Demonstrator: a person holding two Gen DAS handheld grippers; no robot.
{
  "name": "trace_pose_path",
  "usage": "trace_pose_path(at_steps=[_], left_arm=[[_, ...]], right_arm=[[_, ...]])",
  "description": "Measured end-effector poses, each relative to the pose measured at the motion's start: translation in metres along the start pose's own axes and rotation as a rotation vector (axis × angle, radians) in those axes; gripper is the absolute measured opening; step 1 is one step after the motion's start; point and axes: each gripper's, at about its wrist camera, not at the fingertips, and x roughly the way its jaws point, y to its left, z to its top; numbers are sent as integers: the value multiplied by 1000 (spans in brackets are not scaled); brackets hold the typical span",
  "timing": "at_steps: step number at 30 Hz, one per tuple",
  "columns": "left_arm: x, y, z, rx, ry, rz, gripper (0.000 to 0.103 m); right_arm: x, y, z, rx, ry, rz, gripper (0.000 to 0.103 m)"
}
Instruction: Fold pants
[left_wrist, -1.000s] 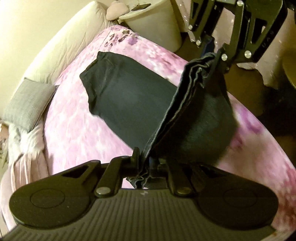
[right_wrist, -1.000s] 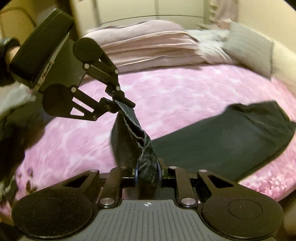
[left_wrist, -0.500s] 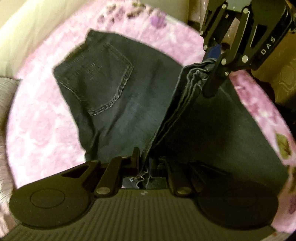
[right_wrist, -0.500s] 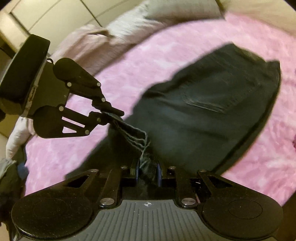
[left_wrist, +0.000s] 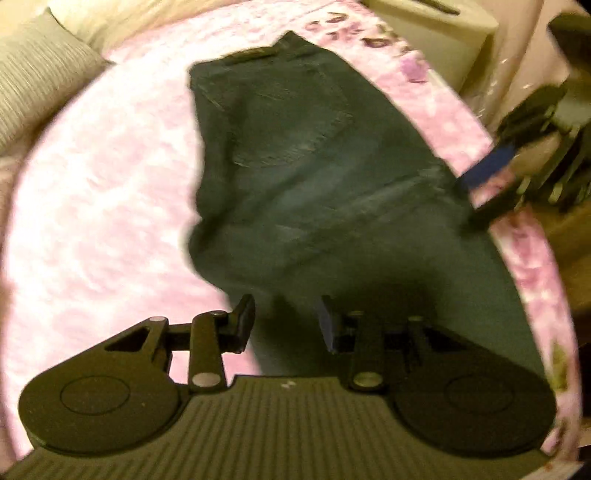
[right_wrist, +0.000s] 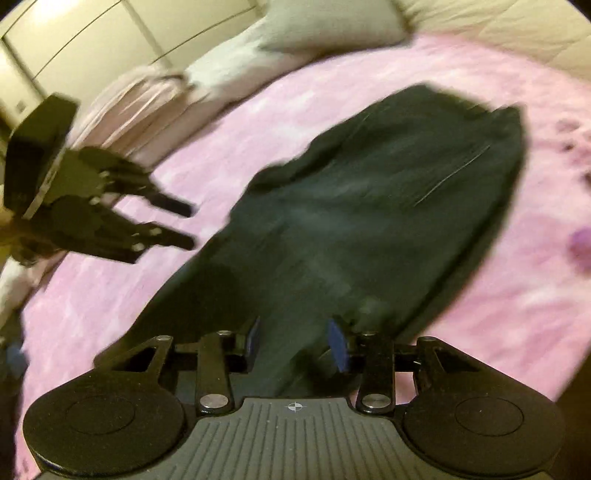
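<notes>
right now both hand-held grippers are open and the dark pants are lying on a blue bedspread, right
Not quite: the bedspread is pink, not blue, as the right wrist view shows. The rest holds: the left hand-held gripper and right hand-held gripper are open, and the dark pants lie on it.

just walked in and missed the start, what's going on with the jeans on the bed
A person is folding a pair of dark jeans on a pink bedspread, working with a two-finger tool in each hand. Right now both are open and hold nothing: the left tool and the right tool each hover over the near end of the denim. The jeans lie spread on the bed with a back pocket facing up. The pictures are motion-blurred, so how neat the fold is cannot be told.
</notes>
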Motion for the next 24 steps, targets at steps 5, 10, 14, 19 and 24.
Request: trace_pose_path(at_steps=[5,10,14,19,24], left_arm=[[31,-19,-32,38,-5,11,33],[-22,-30,-66,49,-68,71,29],[-69,-66,-108,191,-91,104,30],[-85,-138,-182,479,-108,116,46],[-56,-184,-234,784,-111,192,49]], right_arm=[[12,-20,-22,61,-42,-81,37],[-33,31,-51,9,-92,-181,42],[-48,117,-109,-191,-18,-159,49],[-24,210,-190,-523,74,-174,53],[17,241,-241,-841,112,-342,53]])
